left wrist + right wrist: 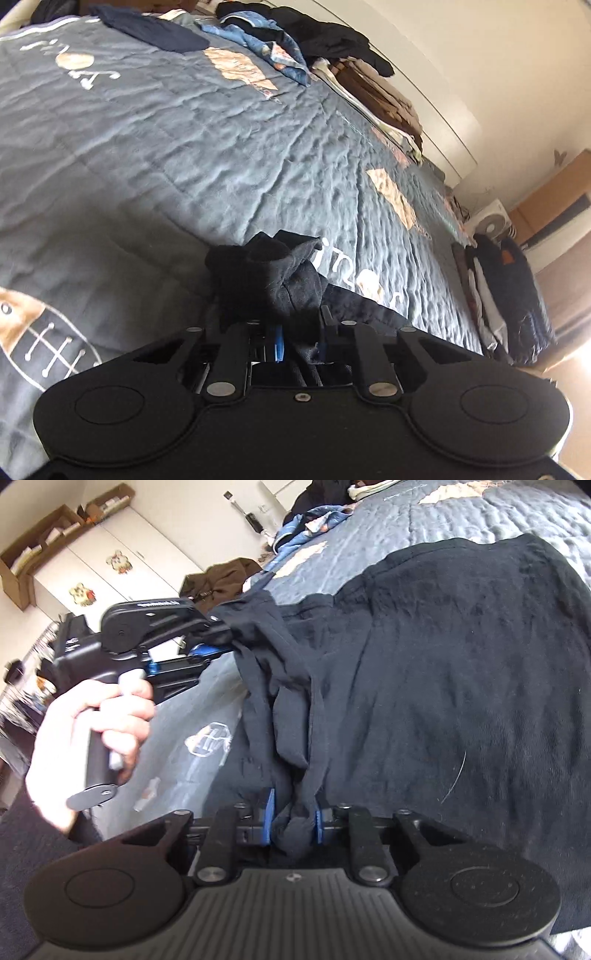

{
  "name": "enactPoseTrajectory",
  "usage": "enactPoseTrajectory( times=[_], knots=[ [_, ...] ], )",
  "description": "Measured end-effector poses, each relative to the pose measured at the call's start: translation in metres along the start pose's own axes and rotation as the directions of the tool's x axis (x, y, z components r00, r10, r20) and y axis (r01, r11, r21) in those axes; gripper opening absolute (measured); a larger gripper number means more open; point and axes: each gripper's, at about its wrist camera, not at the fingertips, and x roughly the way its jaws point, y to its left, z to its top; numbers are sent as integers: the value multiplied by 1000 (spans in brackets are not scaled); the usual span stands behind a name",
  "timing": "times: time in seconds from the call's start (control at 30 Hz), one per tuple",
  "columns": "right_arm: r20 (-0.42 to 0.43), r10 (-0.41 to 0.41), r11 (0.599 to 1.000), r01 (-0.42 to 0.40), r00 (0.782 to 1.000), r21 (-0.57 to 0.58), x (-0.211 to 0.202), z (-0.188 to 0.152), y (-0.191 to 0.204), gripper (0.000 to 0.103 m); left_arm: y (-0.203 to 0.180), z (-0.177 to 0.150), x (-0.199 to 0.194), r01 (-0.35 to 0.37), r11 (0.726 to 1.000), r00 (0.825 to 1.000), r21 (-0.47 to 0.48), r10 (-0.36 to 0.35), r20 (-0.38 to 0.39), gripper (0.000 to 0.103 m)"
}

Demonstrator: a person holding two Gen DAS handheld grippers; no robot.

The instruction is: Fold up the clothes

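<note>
1. Your right gripper (293,821) is clamped on a bunched edge of the black shirt (461,686).
2. Your left gripper (301,332) pinches another bunch of it, with your hand (88,723) on the handle.
3. Most of the shirt lies spread on the grey bed (166,147); a clothes pile (332,44) sits at its far edge.

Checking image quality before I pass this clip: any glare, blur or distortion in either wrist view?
Left wrist view: strong fisheye bending of the bedspread, blown-out glare at the lower right edge, and the dark garment loses detail in shadow. Right wrist view: the same bending, a bright pale wardrobe, soft blur along the left edge by the hand; the garment's weave stays readable.
</note>
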Motion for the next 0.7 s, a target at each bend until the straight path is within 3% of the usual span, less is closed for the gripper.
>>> enactPoseTrajectory(
  times=[0.23, 0.37, 0.43, 0.47, 0.63, 0.7],
  knots=[
    [92, 79, 997, -80, 993, 8, -44, 6, 7, 14, -42, 7, 13, -20, 993, 999, 113, 23, -26, 14],
    [147, 78, 995, -85, 986, 45, -77, 11, 2, 14, -79, 2, 30, -11, 983, 998, 185, 22, -54, 14],
    [170, 44, 997, -56, 985, 62, -85, 16, 6, 14, -103, -5, 44, 3, 974, 997, 225, 15, -75, 14],
    [157, -12, 999, 6, 987, 37, -88, 20, 7, 14, -115, -8, 50, 10, 970, 996, 244, 11, -86, 14],
    [225, -84, 991, 58, 971, 121, -97, 32, 2, 14, -163, -38, 99, 43, 943, 987, 330, 12, -162, 14],
    [280, -101, 978, 43, 955, 206, -102, 30, -9, 14, -176, -52, 117, 45, 930, 981, 365, 28, -192, 10]
  ],
)
